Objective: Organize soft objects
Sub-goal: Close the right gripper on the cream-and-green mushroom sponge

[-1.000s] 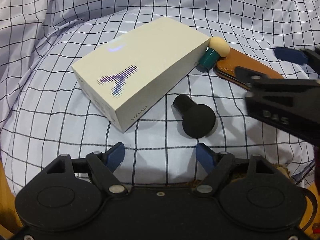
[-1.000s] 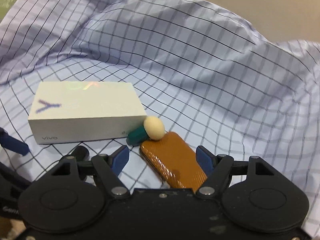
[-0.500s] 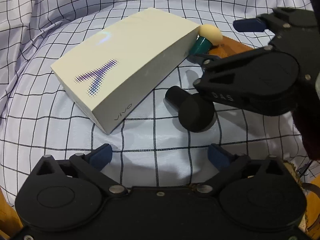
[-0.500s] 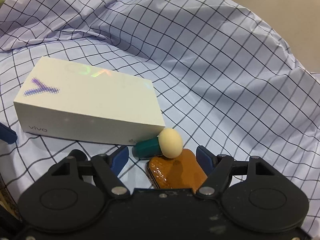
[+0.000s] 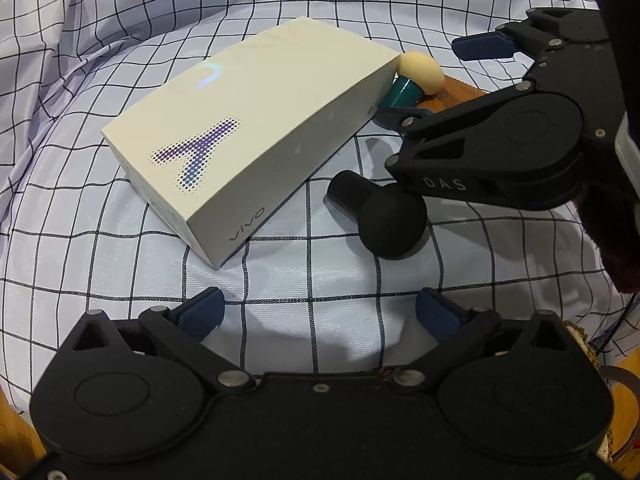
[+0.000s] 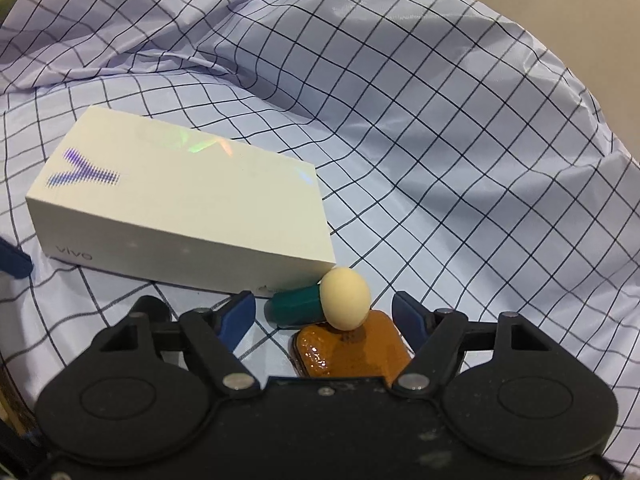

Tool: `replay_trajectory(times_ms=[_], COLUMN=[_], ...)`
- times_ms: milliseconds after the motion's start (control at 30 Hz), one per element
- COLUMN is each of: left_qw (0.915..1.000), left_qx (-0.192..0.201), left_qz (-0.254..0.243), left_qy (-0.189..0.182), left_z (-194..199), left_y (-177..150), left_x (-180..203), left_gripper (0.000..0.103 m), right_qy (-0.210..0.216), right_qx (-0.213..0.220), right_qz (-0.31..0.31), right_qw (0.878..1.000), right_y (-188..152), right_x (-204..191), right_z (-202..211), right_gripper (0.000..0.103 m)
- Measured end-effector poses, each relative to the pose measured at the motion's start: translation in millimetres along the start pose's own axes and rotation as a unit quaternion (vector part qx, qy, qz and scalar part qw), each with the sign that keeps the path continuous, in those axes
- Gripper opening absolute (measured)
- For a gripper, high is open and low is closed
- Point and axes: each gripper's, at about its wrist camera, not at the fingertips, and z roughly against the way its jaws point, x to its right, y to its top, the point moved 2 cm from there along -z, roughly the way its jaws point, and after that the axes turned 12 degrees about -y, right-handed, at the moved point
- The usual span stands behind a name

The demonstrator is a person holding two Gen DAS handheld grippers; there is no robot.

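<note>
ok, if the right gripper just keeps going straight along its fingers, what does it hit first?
Probably the cream-headed sponge with the green handle, lying between the open fingers of the right gripper, over the brown case. Depth is uncertain.

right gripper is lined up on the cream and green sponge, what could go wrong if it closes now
The cream-headed sponge leans on the white box and lies partly on the brown case, so the open right gripper could nudge either one or pinch the case edge. Its round head might also squirt out sideways.
</note>
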Motion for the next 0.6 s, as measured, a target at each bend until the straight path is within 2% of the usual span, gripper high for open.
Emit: replay_trajectory(times_ms=[267,400,600], left_qw=[1.0,0.9997,0.9995], left_qx=[0.002,0.008,0.008], left_qz=[0.008,0.017,0.018], left_qy=[-0.002,-0.016,-0.025], left_z=[-1.9,0.6,1.2], left_y=[2.4,1.4,1.5], left_x=[-2.4,-7.0,-10.2], left_gripper=[0.098,0.098,0.098], right_qy=[-0.005,-0.019,-0.016], right_qx=[-0.008,-0.017,0.001], right_qz=[0.003,0.034,0.066], right_qw=[1.0,0.999,0.998], right_y=[-2.1,-4.9,-3.7], right_x=[12.1,6.7,-3.9], right_z=[-0.2,-5.6,-3.5], right_gripper=[0.072,0.068,0.068])
